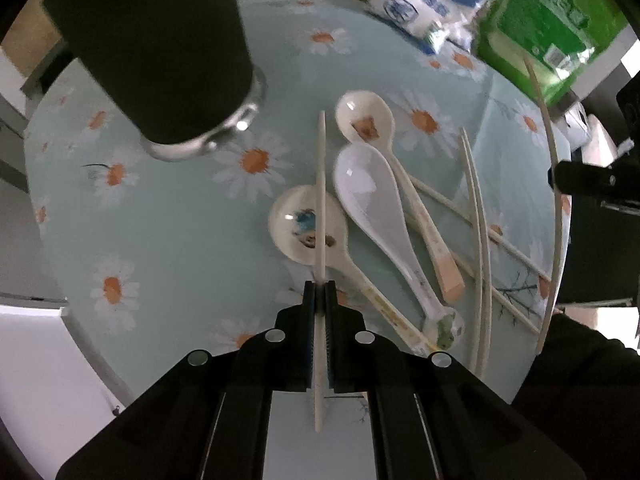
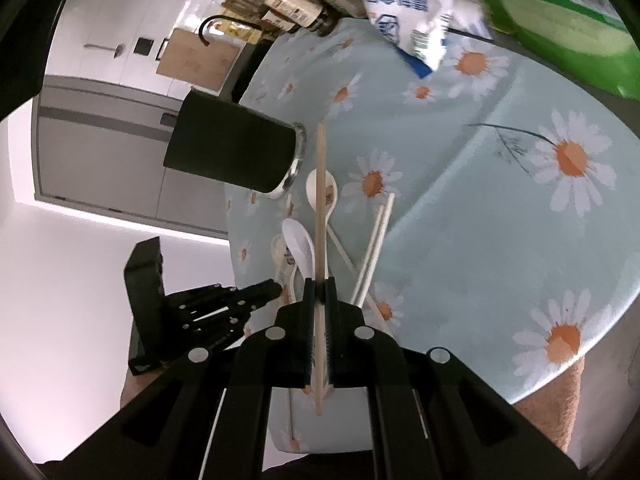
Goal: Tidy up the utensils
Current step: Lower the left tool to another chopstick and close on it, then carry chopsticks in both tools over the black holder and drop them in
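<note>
Left gripper [image 1: 319, 286] clamped on pale chopstick [image 1: 320, 184]; right gripper [image 2: 319, 286] clamps wooden chopstick [image 2: 320, 216]. Glossy ceramic spoons [image 1: 370, 200] lie near black cylindrical holder [image 1: 160, 52] on daisy-print tablecloth [image 1: 180, 260].

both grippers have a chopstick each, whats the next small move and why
Probably lift the left gripper straight up. It is shut on a chopstick lying across a spoon, and the black holder cup stands close by. The right gripper already holds its chopstick clear.
</note>
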A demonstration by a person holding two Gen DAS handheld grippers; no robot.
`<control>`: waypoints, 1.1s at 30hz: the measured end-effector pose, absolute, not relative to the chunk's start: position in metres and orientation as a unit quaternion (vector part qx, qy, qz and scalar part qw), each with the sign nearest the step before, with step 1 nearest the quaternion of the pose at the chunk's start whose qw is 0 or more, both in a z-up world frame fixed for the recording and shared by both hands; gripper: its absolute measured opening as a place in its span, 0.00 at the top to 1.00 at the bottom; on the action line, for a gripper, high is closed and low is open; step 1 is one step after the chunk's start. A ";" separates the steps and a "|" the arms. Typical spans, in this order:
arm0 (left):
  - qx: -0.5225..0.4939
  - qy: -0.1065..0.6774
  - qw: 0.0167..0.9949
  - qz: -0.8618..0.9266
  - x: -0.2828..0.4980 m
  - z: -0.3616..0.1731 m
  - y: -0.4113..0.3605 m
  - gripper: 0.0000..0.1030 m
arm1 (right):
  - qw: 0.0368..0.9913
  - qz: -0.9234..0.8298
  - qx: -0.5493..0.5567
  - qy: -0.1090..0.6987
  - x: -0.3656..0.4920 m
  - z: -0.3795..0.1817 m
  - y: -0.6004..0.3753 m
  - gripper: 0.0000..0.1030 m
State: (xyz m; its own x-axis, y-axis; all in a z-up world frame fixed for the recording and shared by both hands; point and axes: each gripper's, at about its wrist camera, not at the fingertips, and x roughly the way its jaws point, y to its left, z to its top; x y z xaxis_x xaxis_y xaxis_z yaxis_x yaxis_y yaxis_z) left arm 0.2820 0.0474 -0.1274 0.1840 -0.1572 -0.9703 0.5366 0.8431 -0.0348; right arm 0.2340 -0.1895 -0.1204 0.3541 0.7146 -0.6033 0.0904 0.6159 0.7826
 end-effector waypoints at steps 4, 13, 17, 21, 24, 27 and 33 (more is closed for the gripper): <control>0.128 0.587 0.771 -0.212 0.283 -0.118 0.063 0.96 | 0.729 0.231 0.368 0.529 0.245 -0.116 -0.178 0.94; 0.009 0.542 0.819 -0.188 0.273 -0.083 0.108 0.97 | 0.734 0.275 0.320 0.532 0.275 -0.099 -0.139 0.94; -0.043 0.503 0.842 -0.189 0.265 -0.059 0.122 0.97 | 0.741 0.299 0.291 0.526 0.288 -0.083 -0.118 0.94; -0.079 0.453 0.868 -0.189 0.261 -0.033 0.132 0.97 | 0.748 0.327 0.263 0.514 0.300 -0.063 -0.095 0.94; -0.100 0.417 0.884 -0.186 0.259 -0.014 0.139 0.96 | 0.764 0.342 0.232 0.496 0.308 -0.044 -0.080 0.94; -0.111 0.382 0.899 -0.185 0.260 0.003 0.145 0.97 | 0.777 0.352 0.211 0.478 0.319 -0.026 -0.068 0.94; -0.148 0.314 0.916 -0.199 0.275 0.032 0.158 0.97 | 0.810 0.354 0.172 0.435 0.348 0.007 -0.055 0.94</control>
